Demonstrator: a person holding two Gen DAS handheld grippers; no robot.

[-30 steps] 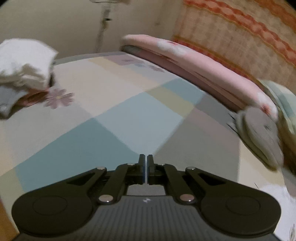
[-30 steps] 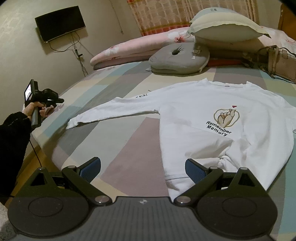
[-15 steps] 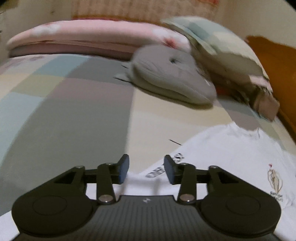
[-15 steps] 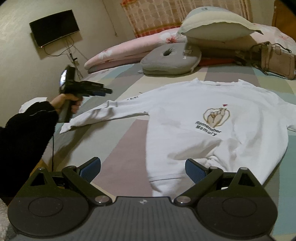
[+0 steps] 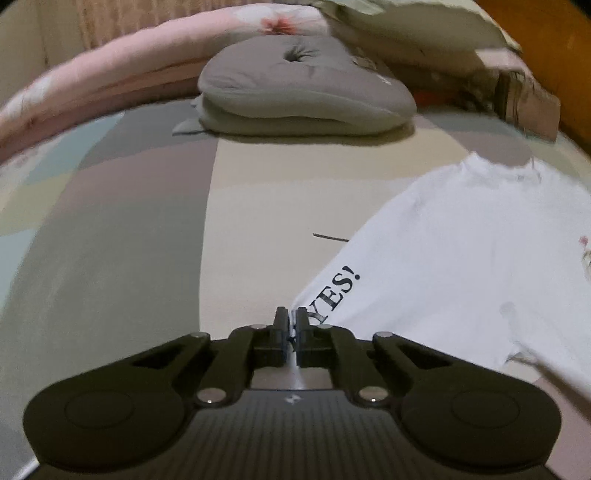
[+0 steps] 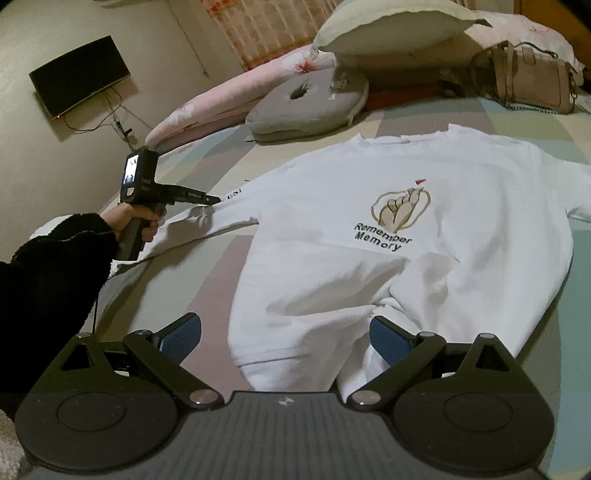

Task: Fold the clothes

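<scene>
A white sweatshirt (image 6: pixel 424 280) with a "Remember Memory" print lies flat, front up, on the patchwork bed (image 5: pixel 110 240). Its left sleeve (image 5: pixel 406 277), printed "YES!", stretches toward the bed's side. My left gripper (image 5: pixel 291 325) is shut on the upper edge of that sleeve, with white cloth pinched between the pads. From the right wrist view the left gripper (image 6: pixel 216 200) shows with its tip on the sleeve, held by a hand in a black fleece cuff (image 6: pixel 48 273). My right gripper (image 6: pixel 286 334) is open just above the sweatshirt's hem, nothing gripped.
A grey ring cushion (image 6: pixel 306 107) and a pink bolster (image 5: pixel 110 62) lie at the head of the bed, under a pale pillow (image 6: pixel 391 22). A beige handbag (image 6: pixel 532 81) sits at the far right. A dark screen (image 6: pixel 79 75) hangs on the wall.
My left gripper swung from the bare bedspread over to the sleeve, opened, then shut on it. The right gripper came a little lower and nearer the hem, staying open.
</scene>
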